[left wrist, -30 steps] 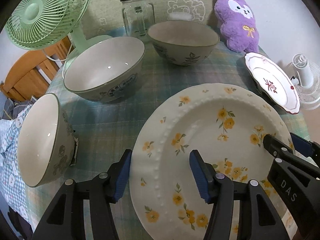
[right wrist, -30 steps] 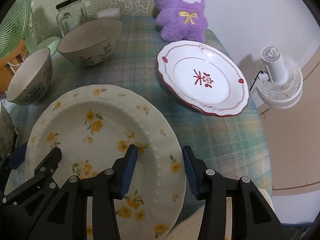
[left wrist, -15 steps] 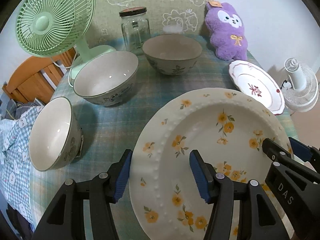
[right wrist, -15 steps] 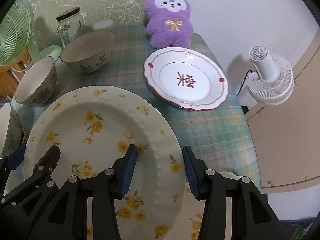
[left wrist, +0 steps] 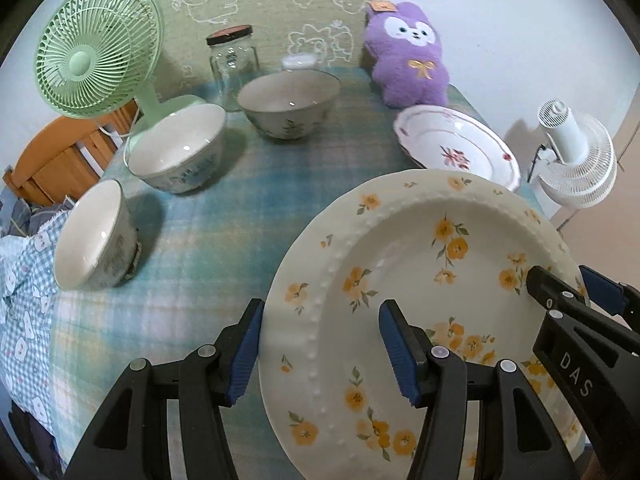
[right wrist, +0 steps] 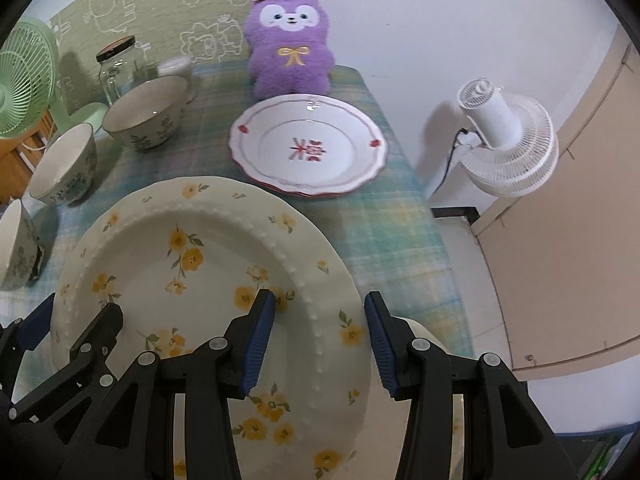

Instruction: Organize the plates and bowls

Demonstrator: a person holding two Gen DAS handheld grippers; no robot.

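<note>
Plate rims sit between both pairs of blue pads: the left gripper (left wrist: 320, 350) clamps the yellow-flowered plate (left wrist: 420, 280) on its edge at 9 o'clock, and the right gripper (right wrist: 320, 342) clamps the same plate at 3 o'clock, so it is held above the checked tablecloth (left wrist: 248, 200). At 1 o'clock lies a red-trimmed plate (right wrist: 308, 148). Three bowls (left wrist: 176, 148) range from 9 to 12 o'clock. A purple plush (right wrist: 290, 40) stands at the far edge.
</note>
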